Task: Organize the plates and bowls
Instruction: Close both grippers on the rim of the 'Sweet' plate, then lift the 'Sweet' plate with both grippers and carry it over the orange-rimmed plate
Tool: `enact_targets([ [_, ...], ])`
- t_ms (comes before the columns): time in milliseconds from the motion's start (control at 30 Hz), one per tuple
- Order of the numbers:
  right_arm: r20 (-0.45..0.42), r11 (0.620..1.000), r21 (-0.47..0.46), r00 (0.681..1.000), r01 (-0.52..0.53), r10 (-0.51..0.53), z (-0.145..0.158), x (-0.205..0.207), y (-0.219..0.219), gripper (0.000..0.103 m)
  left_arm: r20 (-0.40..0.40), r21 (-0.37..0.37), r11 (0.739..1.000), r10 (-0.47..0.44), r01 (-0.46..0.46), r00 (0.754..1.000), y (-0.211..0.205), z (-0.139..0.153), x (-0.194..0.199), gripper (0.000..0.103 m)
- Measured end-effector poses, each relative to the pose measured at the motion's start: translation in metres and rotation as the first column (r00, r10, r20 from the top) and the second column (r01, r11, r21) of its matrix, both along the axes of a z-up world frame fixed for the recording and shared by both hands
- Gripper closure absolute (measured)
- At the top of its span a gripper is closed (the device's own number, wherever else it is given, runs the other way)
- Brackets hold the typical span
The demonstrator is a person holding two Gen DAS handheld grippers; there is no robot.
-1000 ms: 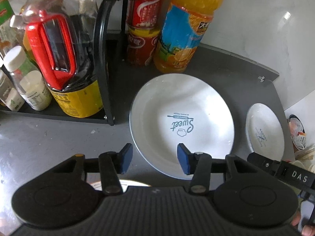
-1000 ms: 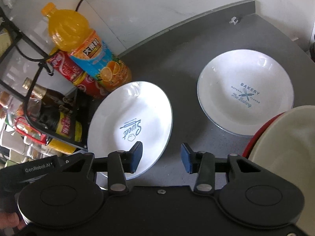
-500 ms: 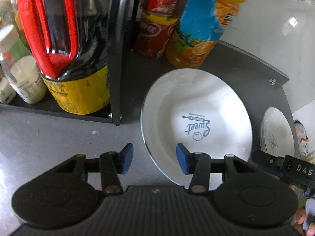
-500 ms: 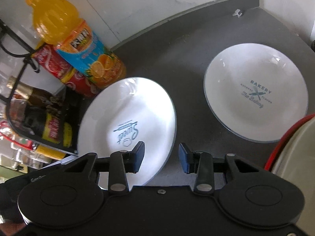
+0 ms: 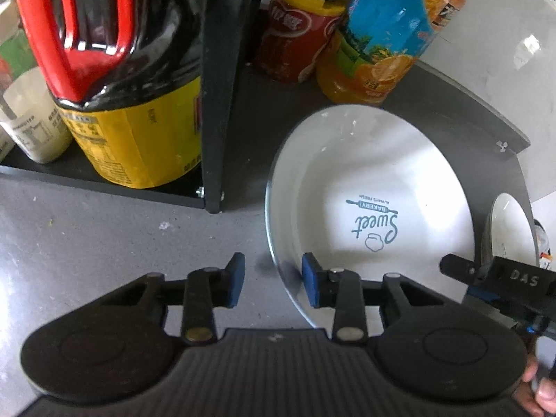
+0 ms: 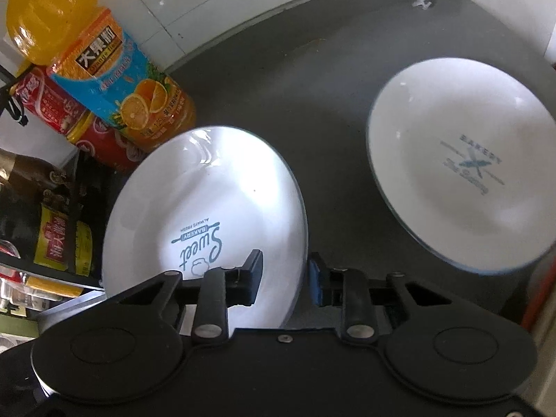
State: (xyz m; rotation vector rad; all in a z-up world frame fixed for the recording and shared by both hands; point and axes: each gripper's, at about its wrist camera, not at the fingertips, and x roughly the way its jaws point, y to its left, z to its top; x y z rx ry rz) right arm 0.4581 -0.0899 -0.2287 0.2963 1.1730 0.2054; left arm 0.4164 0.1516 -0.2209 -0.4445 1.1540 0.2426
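A white plate printed "Sweet" (image 5: 368,180) lies on the dark grey counter (image 5: 104,243). My left gripper (image 5: 272,283) straddles its left rim: one blue pad is over the counter and the other inside the plate. The jaws are closing and the pads do not press on the rim. In the right wrist view, the Sweet plate (image 6: 208,191) has its right rim between the closing jaws of my right gripper (image 6: 285,279), again with a gap left. A second white plate printed "Bakery" (image 6: 462,166) lies apart to the right, and its edge shows at the far right (image 5: 510,229).
Close behind the Sweet plate stand an orange juice bottle (image 5: 378,45) and red cans (image 5: 295,41). A black rack post (image 5: 222,87) stands just left of the plate. On the rack are a dark jug with a red handle (image 5: 114,69) and a small white bottle (image 5: 31,121).
Both grippers have come down closer to the Sweet plate and their jaws have narrowed. The plate's rim now sits between the fingers of each. The plates have not moved.
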Motion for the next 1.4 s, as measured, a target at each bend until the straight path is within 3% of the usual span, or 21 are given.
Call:
enact_targets([
  [233, 0.011, 1.0, 0.009, 1.0, -0.012, 0.012, -0.009, 0.004, -0.003, 0.077, 0.011, -0.032, 0.999, 0.023, -0.023, 1.0, 0.004, -0.005, 0.001, 0.075],
  [467, 0.029, 0.997, 0.077, 1.0, -0.002, 0.0, -0.015, 0.007, -0.012, 0.088, 0.041, -0.07, 0.997, 0.038, -0.035, 0.998, 0.0, -0.009, 0.0, 0.088],
  [833, 0.116, 0.992, 0.115, 0.993, -0.047, 0.034, 0.011, -0.008, -0.018, 0.097, 0.057, -0.082, 0.994, 0.081, -0.076, 0.995, 0.003, 0.0, -0.006, 0.088],
  [1400, 0.118, 0.985, 0.16, 0.992, -0.062, 0.043, 0.018, -0.037, -0.023, 0.095, 0.049, -0.075, 0.99, 0.12, -0.116, 0.992, 0.0, 0.016, -0.031, 0.092],
])
